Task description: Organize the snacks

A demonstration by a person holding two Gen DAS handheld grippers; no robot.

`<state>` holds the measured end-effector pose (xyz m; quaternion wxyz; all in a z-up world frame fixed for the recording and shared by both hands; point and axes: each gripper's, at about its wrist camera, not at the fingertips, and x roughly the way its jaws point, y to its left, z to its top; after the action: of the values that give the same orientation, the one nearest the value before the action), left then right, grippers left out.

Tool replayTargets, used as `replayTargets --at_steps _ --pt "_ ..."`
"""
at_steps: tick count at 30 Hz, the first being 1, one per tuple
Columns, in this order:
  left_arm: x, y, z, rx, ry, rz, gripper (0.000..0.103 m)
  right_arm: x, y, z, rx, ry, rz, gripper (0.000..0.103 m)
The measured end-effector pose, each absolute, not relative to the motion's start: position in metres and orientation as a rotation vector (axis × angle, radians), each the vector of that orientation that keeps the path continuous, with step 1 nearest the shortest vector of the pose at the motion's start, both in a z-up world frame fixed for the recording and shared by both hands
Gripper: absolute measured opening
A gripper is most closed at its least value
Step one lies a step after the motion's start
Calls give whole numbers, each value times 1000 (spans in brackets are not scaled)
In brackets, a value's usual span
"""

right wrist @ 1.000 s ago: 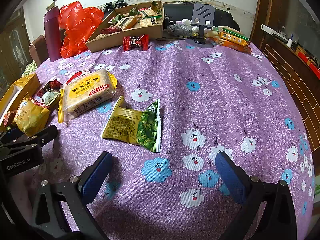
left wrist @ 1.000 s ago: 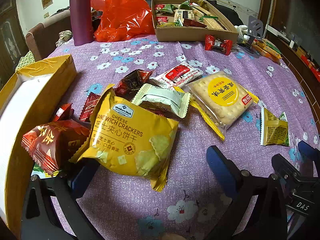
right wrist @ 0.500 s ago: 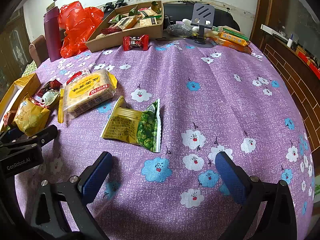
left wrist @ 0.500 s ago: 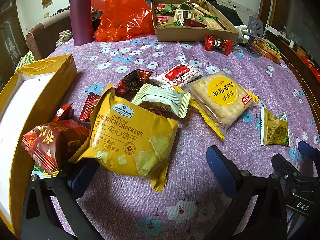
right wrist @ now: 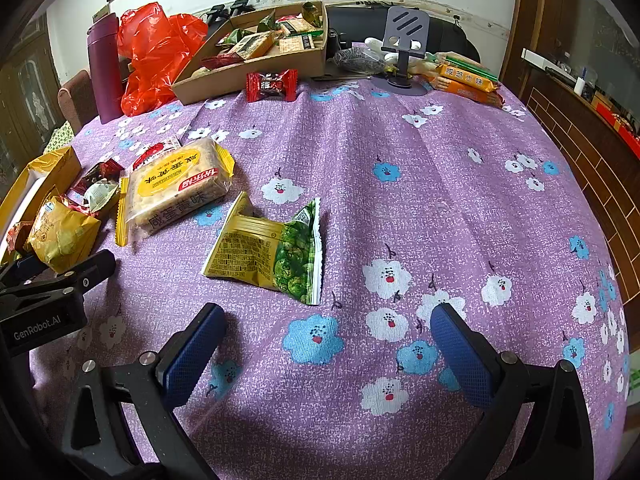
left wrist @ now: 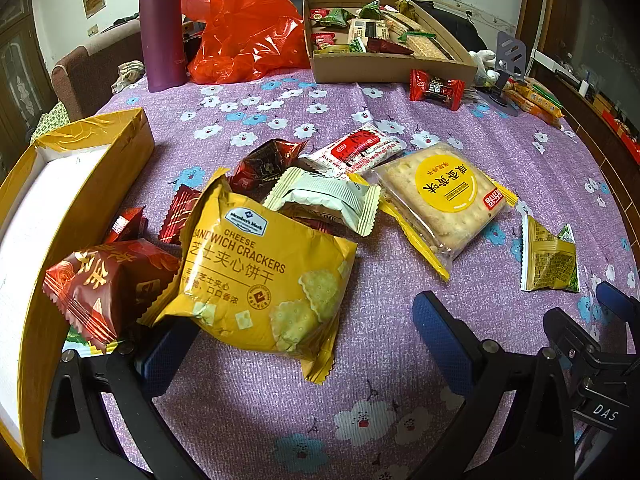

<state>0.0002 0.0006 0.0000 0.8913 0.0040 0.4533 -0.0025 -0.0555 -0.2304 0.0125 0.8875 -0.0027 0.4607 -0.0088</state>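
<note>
Both grippers stand with fingers spread and hold nothing. The left gripper (left wrist: pixel 304 344) has the yellow cracker packet (left wrist: pixel 264 276) directly ahead, its lower edge lying across the left fingertip; whether the pad touches the foil or merely sits beneath it cannot be told from this angle. The right gripper (right wrist: pixel 324 340) hovers over bare cloth, with the green pea packet (right wrist: pixel 268 256) just ahead and slightly to its left. Main risk — the cracker packet is a puffed, glossy pillow pack; closing on it off-centre could squeeze it out sideways or crush the crackers inside. It also overlaps the red foil snack (left wrist: pixel 104 284) to its left, so a lift may drag that neighbour along or knock it against the yellow box (left wrist: pixel 72 200) at far left. The pea packet is flat, crinkled film with serrated ends — thin enough that the fingers may pinch the purple flowered tablecloth (right wrist: pixel 440 200) with it. The cardboard tray (left wrist: pixel 392 68) of sorted snacks lies well ahead, across the table.
</note>
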Motion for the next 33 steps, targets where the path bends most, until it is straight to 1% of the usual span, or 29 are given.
replayTargets --at_steps 6,12,16,17,18,19,20,25,27,29,31,33 --pt "0 0 0 10 943 -8 103 -55 -230 12 -5 958 -18 103" --pt "8 -1 1 39 991 -59 103 -56 -231 12 17 979 -27 103" --pt "-1 0 3 68 1012 -137 102 -52 -231 14 19 1003 -40 103" --pt "-6 3 6 53 1013 -162 92 -52 -230 14 18 1005 -40 103" --pt "-14 8 11 14 1002 -203 85 -52 -230 14 17 1005 -39 103" --pt "-21 13 16 -23 996 -241 75 -53 -230 13 16 1006 -37 103" --pt "-29 18 23 -55 978 -273 71 -53 -230 12 15 1006 -35 103" --pt "-73 57 76 -67 740 -246 71 -53 -231 12 14 1004 -35 103" --pt "-78 75 86 -80 723 -222 71 -55 -231 13 11 1003 -37 102" --pt "-83 95 90 -89 727 -194 72 -61 -234 17 10 988 -40 88" --pt "-89 115 88 -101 738 -165 72 -69 -237 25 39 964 -15 84" --pt "-84 129 81 -131 755 -152 72 -76 -242 37 57 916 -5 84"
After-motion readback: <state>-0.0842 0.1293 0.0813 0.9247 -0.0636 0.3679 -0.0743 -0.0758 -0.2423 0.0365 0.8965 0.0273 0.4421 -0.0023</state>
